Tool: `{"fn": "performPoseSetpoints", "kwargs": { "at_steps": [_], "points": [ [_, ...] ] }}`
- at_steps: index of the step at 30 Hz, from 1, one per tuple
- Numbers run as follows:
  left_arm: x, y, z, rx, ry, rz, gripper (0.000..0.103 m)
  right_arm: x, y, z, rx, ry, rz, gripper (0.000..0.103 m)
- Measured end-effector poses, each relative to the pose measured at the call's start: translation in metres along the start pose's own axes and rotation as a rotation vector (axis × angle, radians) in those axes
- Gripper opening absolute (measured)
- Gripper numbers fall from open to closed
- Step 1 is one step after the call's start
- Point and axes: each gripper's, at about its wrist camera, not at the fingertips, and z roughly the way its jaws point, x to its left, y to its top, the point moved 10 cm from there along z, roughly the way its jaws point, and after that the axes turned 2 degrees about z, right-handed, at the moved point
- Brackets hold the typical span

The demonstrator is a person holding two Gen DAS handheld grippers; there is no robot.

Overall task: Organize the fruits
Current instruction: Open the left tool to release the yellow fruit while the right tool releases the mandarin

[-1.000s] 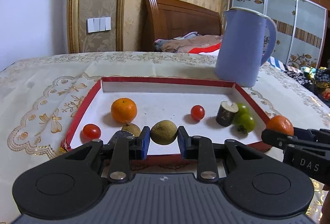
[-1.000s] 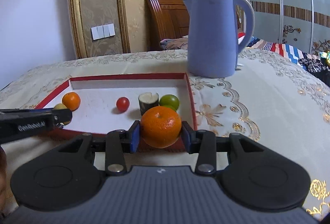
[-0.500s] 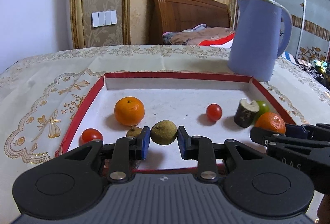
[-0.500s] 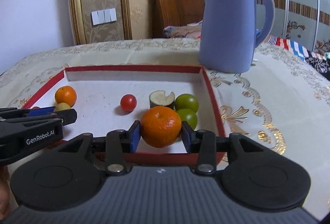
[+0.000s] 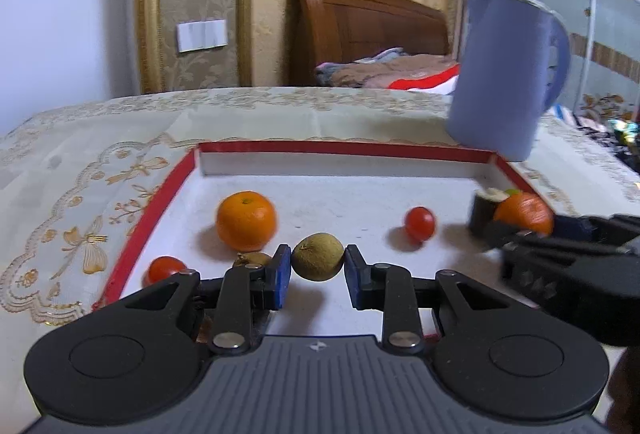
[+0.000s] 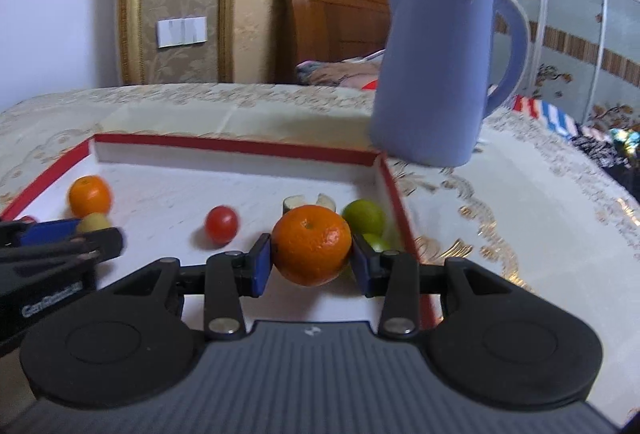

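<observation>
Over the shallow white red-rimmed cardboard tray (image 5: 160,202), both grippers have pushed further in: the right gripper (image 6: 312,262) clamps a round orange tangerine (image 6: 311,244) at five o'clock, the left gripper (image 5: 314,270) a small brownish-green fruit (image 5: 317,261) at six.

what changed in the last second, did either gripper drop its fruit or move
Nothing was let go. The right gripper carried its orange from outside the tray's near edge to over its right end, by the green fruits. The left gripper, shut on the brownish fruit, advanced slightly over the tray. The fruits lying in the tray and the blue jug stayed put.
</observation>
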Motion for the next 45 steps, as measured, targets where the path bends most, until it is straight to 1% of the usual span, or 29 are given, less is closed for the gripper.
{"fn": "performPoseSetpoints", "kwargs": {
  "at_steps": [2,4,6,11,14,15,18,20,22,23,26,28,32,34,36,37,38,39,40,42,45],
  "points": [
    [0.004,0.002,0.004,-0.009,0.028,0.014,0.028,-0.003,0.003,0.002,-0.007,0.0,0.008,0.039],
    [0.007,0.005,0.007,-0.014,0.048,0.014,0.028,-0.001,0.004,0.005,-0.012,0.004,-0.018,0.039],
    [0.01,0.006,0.011,-0.01,0.048,0.005,0.028,-0.001,0.005,0.006,-0.02,-0.007,-0.022,0.039],
    [0.011,0.006,0.011,-0.015,0.037,-0.003,0.028,0.006,0.004,0.004,-0.02,0.065,-0.011,0.039],
    [0.015,0.006,0.01,-0.018,0.025,-0.023,0.028,0.014,0.0,0.003,-0.002,0.117,-0.014,0.039],
    [0.016,0.007,0.01,-0.02,0.028,-0.031,0.028,0.016,-0.002,0.003,0.007,0.122,-0.017,0.039],
    [0.023,0.008,0.009,-0.028,0.051,-0.042,0.028,0.016,-0.001,0.006,-0.001,0.085,-0.029,0.038],
    [0.023,0.007,0.009,-0.029,0.045,-0.043,0.028,0.014,0.0,0.007,-0.004,0.07,-0.027,0.039],
    [0.019,0.007,0.008,-0.032,0.045,-0.028,0.028,0.015,0.0,0.009,-0.006,0.04,-0.061,0.038],
    [0.016,0.006,0.008,-0.035,0.038,-0.015,0.028,0.017,0.0,0.01,-0.007,0.038,-0.066,0.038],
    [0.011,0.006,0.007,-0.037,0.022,-0.001,0.028,0.02,-0.001,0.011,0.016,0.083,-0.044,0.038],
    [0.013,0.006,0.007,-0.04,0.029,-0.004,0.028,0.017,-0.001,0.012,0.012,0.062,-0.048,0.037],
    [0.021,0.008,0.006,-0.045,0.028,-0.049,0.028,0.016,-0.001,0.014,0.007,0.038,-0.064,0.037],
    [0.021,0.008,0.006,-0.049,0.027,-0.042,0.029,0.016,-0.001,0.013,0.001,0.033,-0.068,0.038],
    [0.017,0.007,0.006,-0.053,0.04,-0.003,0.034,0.014,0.0,0.013,-0.003,0.039,-0.047,0.038],
    [0.014,0.007,0.006,-0.056,0.045,0.019,0.044,0.013,0.001,0.013,-0.004,0.04,-0.041,0.04],
    [0.011,0.007,0.005,-0.06,0.05,0.038,0.058,0.012,0.002,0.012,-0.01,0.035,-0.041,0.042],
    [0.01,0.006,0.004,-0.065,0.057,0.046,0.063,0.011,0.003,0.011,-0.02,0.027,-0.042,0.051],
    [0.01,0.007,0.002,-0.076,0.068,0.048,0.068,0.009,0.003,0.009,-0.029,0.016,-0.036,0.063],
    [0.013,0.008,0.0,-0.084,0.066,0.032,0.068,0.007,0.004,0.007,-0.035,0.027,-0.014,0.064],
    [0.02,0.009,0.0,-0.075,0.057,-0.017,0.068,0.006,0.004,0.005,-0.037,0.033,-0.003,0.064]
  ]
}}
